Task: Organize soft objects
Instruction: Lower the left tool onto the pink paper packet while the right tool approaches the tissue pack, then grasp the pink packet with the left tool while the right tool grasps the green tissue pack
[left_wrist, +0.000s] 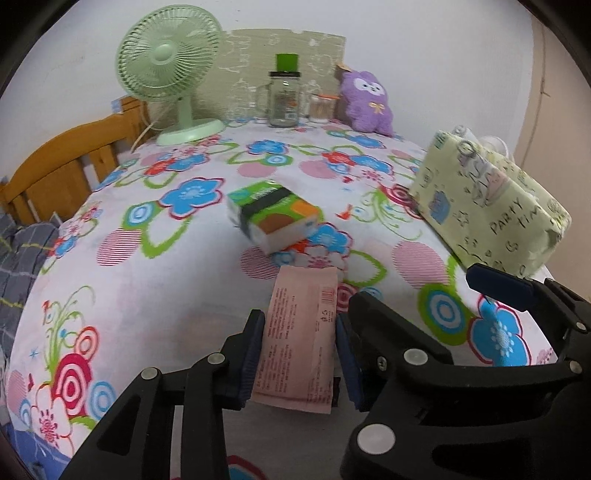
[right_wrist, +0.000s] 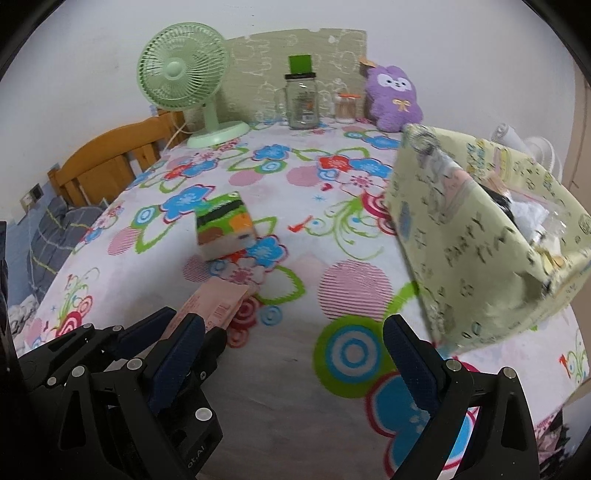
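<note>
My left gripper (left_wrist: 300, 354) is shut on a pink tissue pack (left_wrist: 301, 332), held just above the floral tablecloth (left_wrist: 147, 280); the pack also shows in the right wrist view (right_wrist: 214, 302). A green and orange tissue pack (left_wrist: 275, 214) lies on the cloth ahead, also in the right wrist view (right_wrist: 225, 229). A pale yellow "party time" fabric bin (left_wrist: 491, 206) stands at the right, close in the right wrist view (right_wrist: 487, 236), with items inside. My right gripper (right_wrist: 295, 358) is open and empty, just left of the bin.
At the back stand a green fan (left_wrist: 170, 74), a glass jar with a green lid (left_wrist: 284, 96), a small jar (left_wrist: 319, 107) and a purple plush toy (left_wrist: 365, 99). A wooden bed frame (left_wrist: 70, 162) lies beyond the table's left edge.
</note>
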